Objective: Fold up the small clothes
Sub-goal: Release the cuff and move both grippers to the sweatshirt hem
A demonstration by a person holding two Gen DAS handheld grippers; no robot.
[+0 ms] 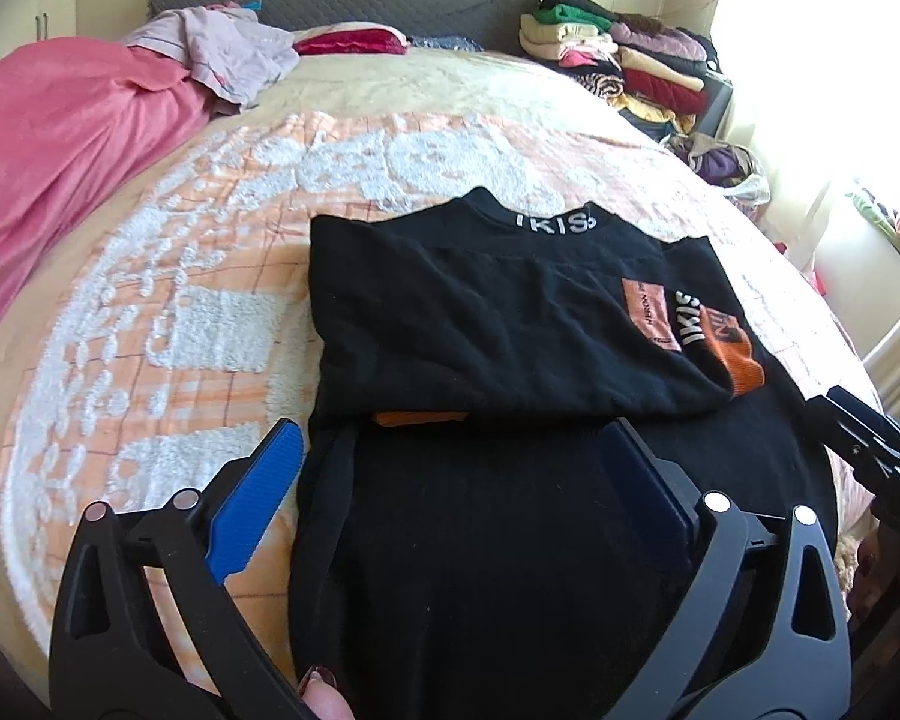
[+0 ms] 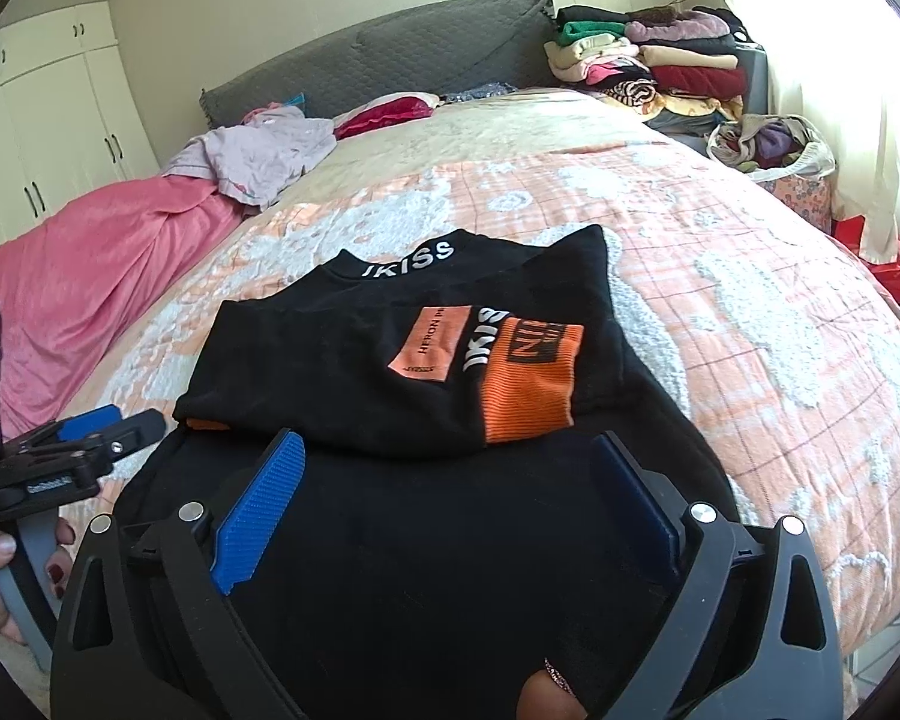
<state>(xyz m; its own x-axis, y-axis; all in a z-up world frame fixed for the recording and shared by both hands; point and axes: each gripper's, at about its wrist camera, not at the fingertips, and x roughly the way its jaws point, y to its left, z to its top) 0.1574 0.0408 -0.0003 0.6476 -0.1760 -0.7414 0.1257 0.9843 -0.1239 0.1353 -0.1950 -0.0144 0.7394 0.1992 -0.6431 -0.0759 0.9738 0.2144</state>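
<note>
A black top (image 1: 486, 312) with white "IKISS" lettering and orange patches lies flat on the bed, its upper half folded down over the lower half. My left gripper (image 1: 450, 438) hovers open over the near left part of the top, with nothing pinched between its blue pads. In the right wrist view the same top (image 2: 390, 372) lies ahead, and my right gripper (image 2: 447, 447) stands open above its near edge, also holding nothing. The left gripper (image 2: 114, 426) shows at that view's left edge, held by a hand.
The bed carries an orange-and-white patterned cover (image 1: 210, 252). A pink blanket (image 1: 60, 150) and a crumpled lilac garment (image 1: 234, 54) lie at the far left. Stacks of folded clothes (image 1: 630, 54) stand at the far right beside a bag of clothes (image 2: 774, 144). Wardrobe doors (image 2: 42, 120) line the left wall.
</note>
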